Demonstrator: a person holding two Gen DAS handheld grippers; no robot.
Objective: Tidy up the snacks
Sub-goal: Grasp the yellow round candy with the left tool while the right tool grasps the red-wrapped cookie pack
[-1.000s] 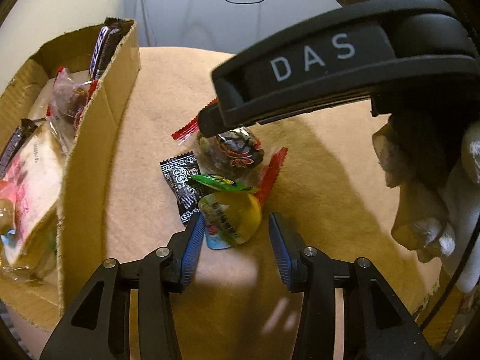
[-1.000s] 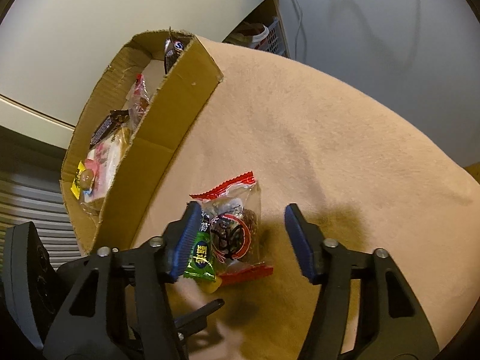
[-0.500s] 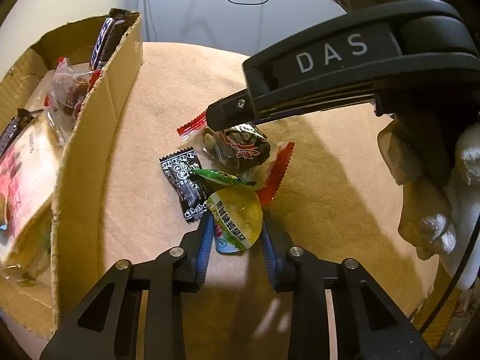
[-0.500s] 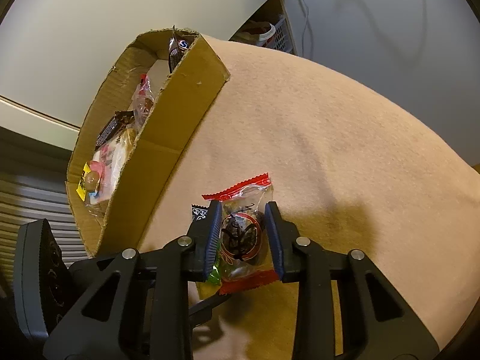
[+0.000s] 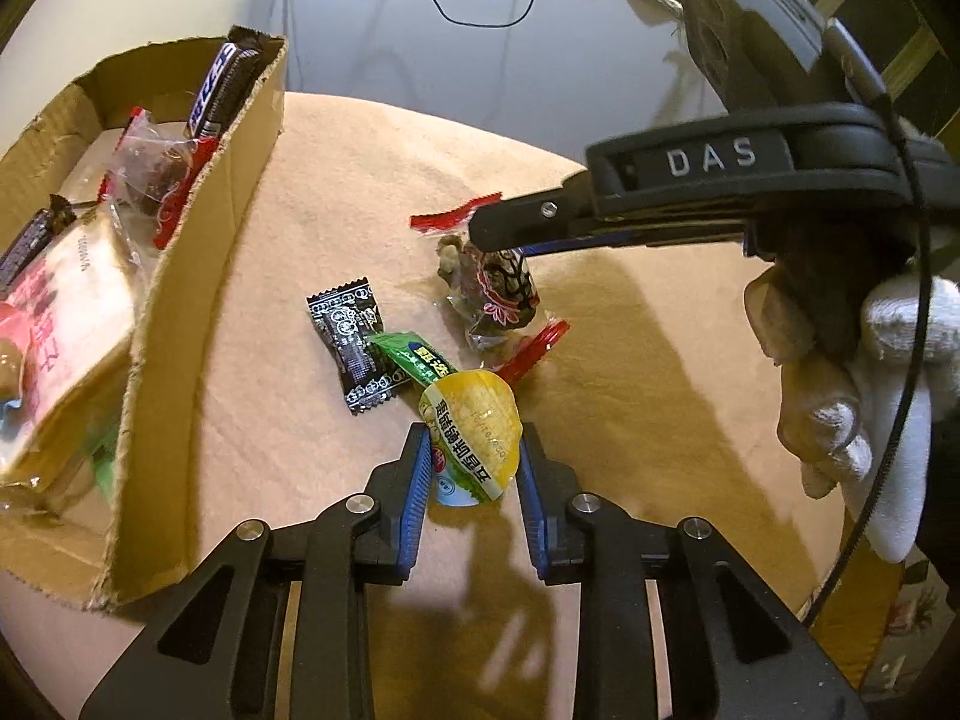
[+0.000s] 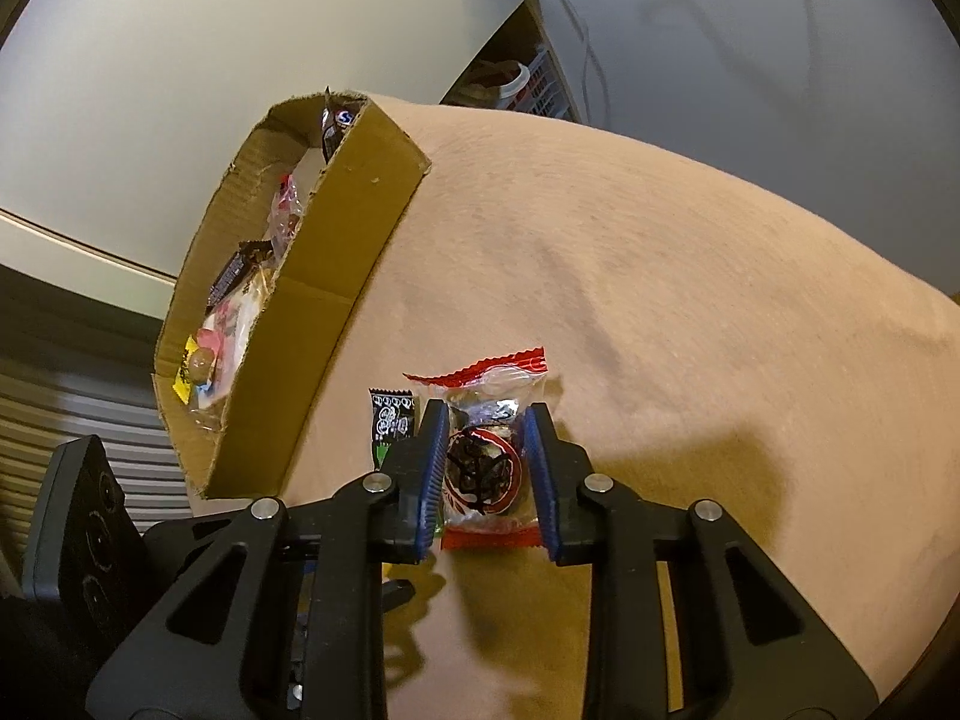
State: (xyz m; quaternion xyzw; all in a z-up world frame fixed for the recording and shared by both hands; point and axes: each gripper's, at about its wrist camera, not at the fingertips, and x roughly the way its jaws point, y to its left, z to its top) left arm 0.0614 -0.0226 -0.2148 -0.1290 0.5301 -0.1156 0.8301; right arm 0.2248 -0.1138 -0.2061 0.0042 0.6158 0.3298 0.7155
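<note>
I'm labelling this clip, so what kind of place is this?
Probably a room in a home, not a lab: a table under tan cloth by a plain wall, a cardboard box of snacks on it, and a shelf with baskets behind.

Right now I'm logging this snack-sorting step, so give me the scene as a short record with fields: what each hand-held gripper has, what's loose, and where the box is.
left hand-held gripper: shut on yellow jelly cup
right hand-held gripper: shut on clear red-edged snack packet
loose on cloth: black candy wrapper, green candy wrapper
surface: tan cloth
cardboard box: left of the loose snacks, already holding several snacks
person: gloved hand on the right hand-held gripper
</note>
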